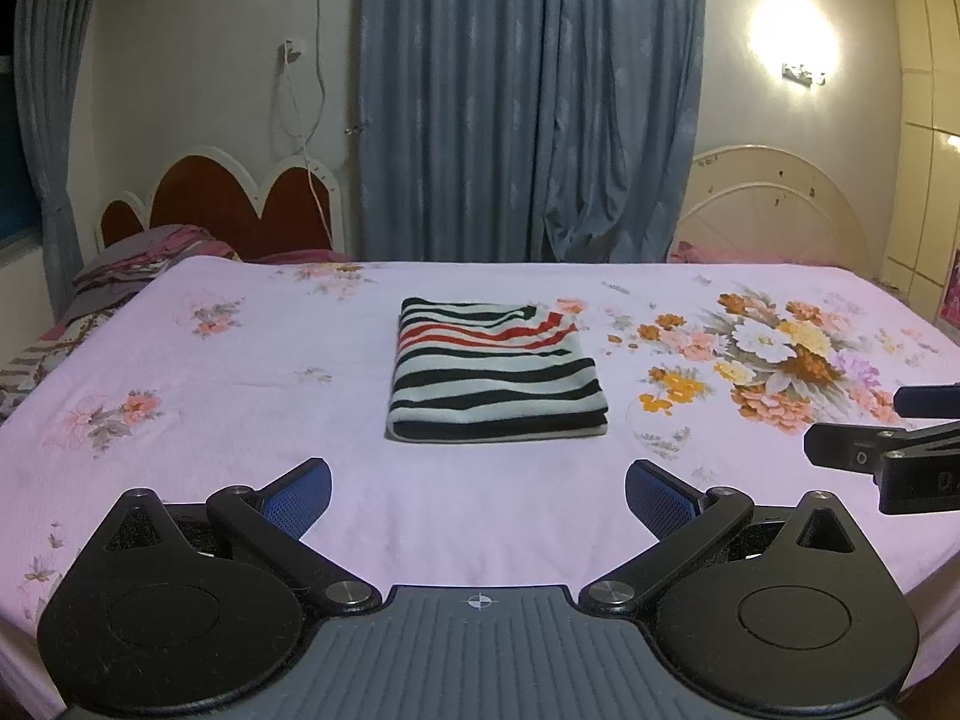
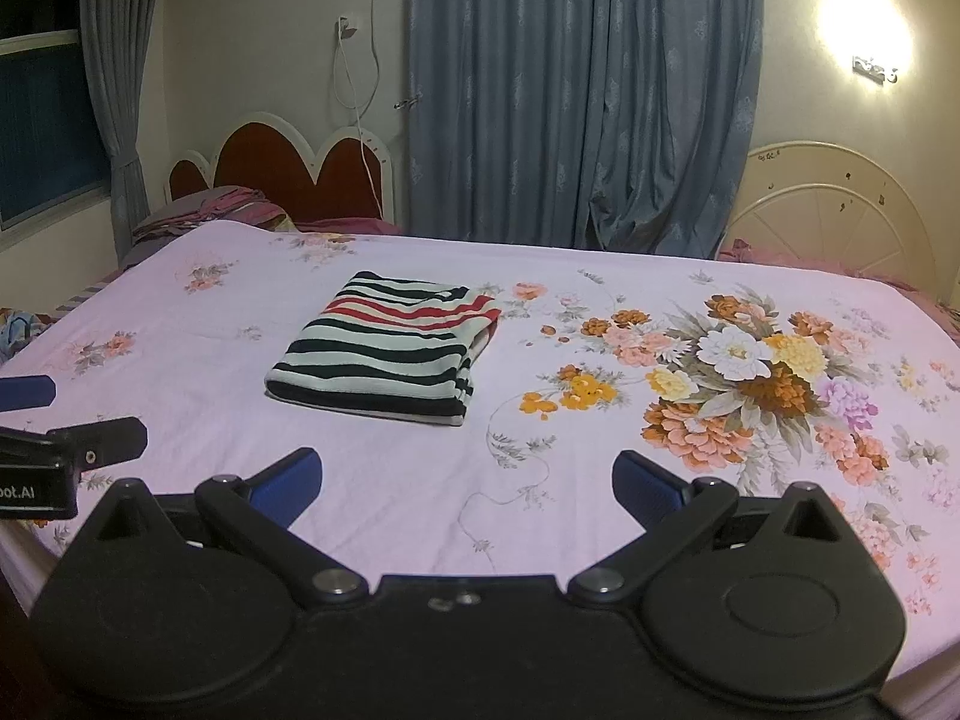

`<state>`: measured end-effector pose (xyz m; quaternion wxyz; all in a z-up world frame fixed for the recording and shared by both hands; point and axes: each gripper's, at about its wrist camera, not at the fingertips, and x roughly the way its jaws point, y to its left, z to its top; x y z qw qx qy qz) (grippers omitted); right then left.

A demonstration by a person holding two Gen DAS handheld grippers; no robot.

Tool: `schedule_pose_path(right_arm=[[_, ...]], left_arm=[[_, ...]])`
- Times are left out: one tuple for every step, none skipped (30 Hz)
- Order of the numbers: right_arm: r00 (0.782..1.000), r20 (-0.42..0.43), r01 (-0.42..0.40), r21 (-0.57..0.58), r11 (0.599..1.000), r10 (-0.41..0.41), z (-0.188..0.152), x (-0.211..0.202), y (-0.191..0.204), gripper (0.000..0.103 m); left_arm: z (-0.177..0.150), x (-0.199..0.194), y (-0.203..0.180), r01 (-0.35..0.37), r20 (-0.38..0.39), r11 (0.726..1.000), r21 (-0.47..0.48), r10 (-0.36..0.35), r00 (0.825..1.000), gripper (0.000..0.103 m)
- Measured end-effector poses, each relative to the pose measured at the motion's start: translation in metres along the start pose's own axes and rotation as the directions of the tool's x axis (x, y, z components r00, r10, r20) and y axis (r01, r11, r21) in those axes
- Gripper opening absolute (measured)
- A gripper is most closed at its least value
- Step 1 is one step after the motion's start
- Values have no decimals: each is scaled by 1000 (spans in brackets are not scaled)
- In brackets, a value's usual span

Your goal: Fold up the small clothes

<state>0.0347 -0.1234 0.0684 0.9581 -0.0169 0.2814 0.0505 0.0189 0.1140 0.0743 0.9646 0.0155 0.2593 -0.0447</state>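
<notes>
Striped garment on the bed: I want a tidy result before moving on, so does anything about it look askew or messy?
Mostly tidy. The striped garment lies folded flat on the floral bedsheet. Its far right corner looks slightly rumpled, with layers not quite flush. Both the left gripper and right gripper are open, clear of it.

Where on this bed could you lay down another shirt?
Bare sheet lies left of the folded striped top, and between it and both open tools. The right side is also bare; only the sheet's printed flowers are there.
</notes>
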Motion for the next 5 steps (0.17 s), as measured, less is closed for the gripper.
schedule_pose_path(right_arm=[[1000, 0, 0, 0, 1000, 0, 0, 0, 0, 102], [1000, -1, 0, 0, 1000, 0, 0, 0, 0, 102], [1000, -2, -2, -1, 1000, 2, 1, 0, -1, 102], [1000, -2, -3, -2, 1000, 3, 1, 0, -1, 102], [1000, -2, -4, -2, 1000, 4, 1, 0, -2, 102]], left_arm=[[0, 0, 1, 6, 1, 1000, 0, -6, 1000, 103], [-1, 0, 1, 13, 1, 1000, 5, -13, 1000, 103], [-1, 0, 0, 14, -1, 1000, 10, -14, 1000, 103], [-2, 0, 0, 9, -1, 1000, 12, -9, 1000, 103], [-2, 0, 0, 10, -1, 1000, 13, -10, 1000, 103]])
